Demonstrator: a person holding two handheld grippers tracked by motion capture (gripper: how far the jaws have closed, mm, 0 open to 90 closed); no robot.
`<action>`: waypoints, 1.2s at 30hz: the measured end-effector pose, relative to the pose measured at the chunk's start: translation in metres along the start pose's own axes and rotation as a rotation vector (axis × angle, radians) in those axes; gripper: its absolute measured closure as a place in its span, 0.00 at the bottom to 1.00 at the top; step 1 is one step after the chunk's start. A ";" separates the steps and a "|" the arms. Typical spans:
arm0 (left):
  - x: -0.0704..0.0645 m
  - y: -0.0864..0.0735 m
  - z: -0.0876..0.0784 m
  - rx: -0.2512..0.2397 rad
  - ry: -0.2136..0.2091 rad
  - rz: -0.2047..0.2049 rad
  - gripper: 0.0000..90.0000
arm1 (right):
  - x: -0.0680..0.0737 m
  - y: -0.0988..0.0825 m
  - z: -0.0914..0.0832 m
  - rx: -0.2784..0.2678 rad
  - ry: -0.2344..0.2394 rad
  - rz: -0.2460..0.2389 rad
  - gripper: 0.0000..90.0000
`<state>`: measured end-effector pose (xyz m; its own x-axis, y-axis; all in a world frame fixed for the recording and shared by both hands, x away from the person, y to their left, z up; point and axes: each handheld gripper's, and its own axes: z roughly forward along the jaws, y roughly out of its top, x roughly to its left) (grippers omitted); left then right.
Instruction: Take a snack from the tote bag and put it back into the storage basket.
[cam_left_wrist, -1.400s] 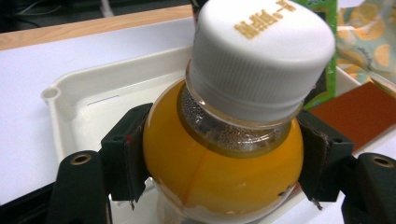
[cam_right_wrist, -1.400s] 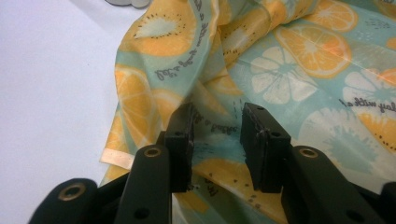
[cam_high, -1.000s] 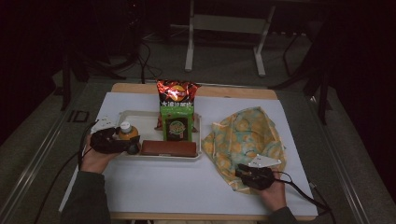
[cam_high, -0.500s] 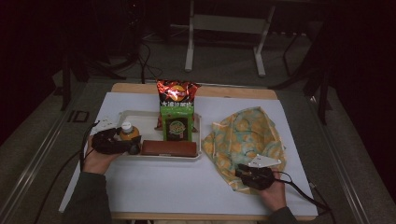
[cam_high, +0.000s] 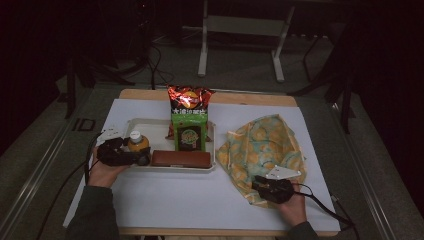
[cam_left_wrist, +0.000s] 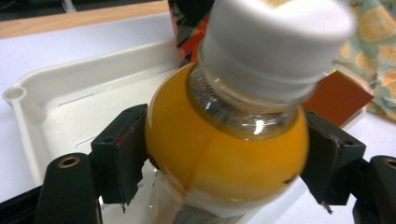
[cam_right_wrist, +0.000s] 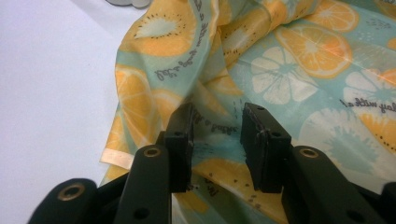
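**Two ways this juice bottle could end up on its side**

Two grippers are in play, and the left one worries me. The left gripper (cam_high: 140, 156) has its fingers (cam_left_wrist: 123, 154) on either side of the orange juice bottle (cam_left_wrist: 224, 154), around the fat belly below the white cap. They've just been opening, with the bottle between them. The pads look right up against the plastic on both sides, so I honestly can't tell if they're gripping or just brushing it.

The bottle stands at the left end of the white tray (cam_left_wrist: 28, 107). If the hand pulls back while a pad is dragging on that round belly, my guess is the bottle tips inside the tray or knocks into the brown bar (cam_high: 181, 158) along the tray's front edge. Its rounded shape doesn't help.

The right gripper (cam_right_wrist: 217, 140) sits over the fruit-print cloth bag (cam_high: 262, 147), right of the tray on the tabletop (cam_high: 175, 200). Its fingers are about half open with cloth lying under them, clamping nothing. Closing there might catch one layer only.

Hard to see:
- The bottle's base is hidden, so I can't confirm it sits flat.
- The bag's opening is lost in the folds.
- The chip bag (cam_high: 190, 100) at the tray's back edge hides what's behind it.
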<state>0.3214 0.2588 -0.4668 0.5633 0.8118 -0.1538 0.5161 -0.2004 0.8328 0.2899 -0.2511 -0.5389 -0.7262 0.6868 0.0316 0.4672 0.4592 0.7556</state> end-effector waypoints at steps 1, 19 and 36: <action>0.000 0.001 -0.002 -0.006 0.003 0.001 0.27 | 0.000 0.000 0.000 0.000 0.000 0.000 0.71; 0.008 -0.003 -0.047 -0.100 0.018 0.004 0.49 | 0.000 0.000 0.000 0.000 0.001 -0.001 0.71; 0.015 -0.008 -0.045 -0.014 0.181 -0.020 0.79 | 0.000 0.000 0.000 0.000 0.000 -0.003 0.71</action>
<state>0.2962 0.2974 -0.4519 0.4272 0.9012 -0.0733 0.5160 -0.1765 0.8382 0.2898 -0.2509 -0.5389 -0.7272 0.6858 0.0293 0.4651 0.4609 0.7558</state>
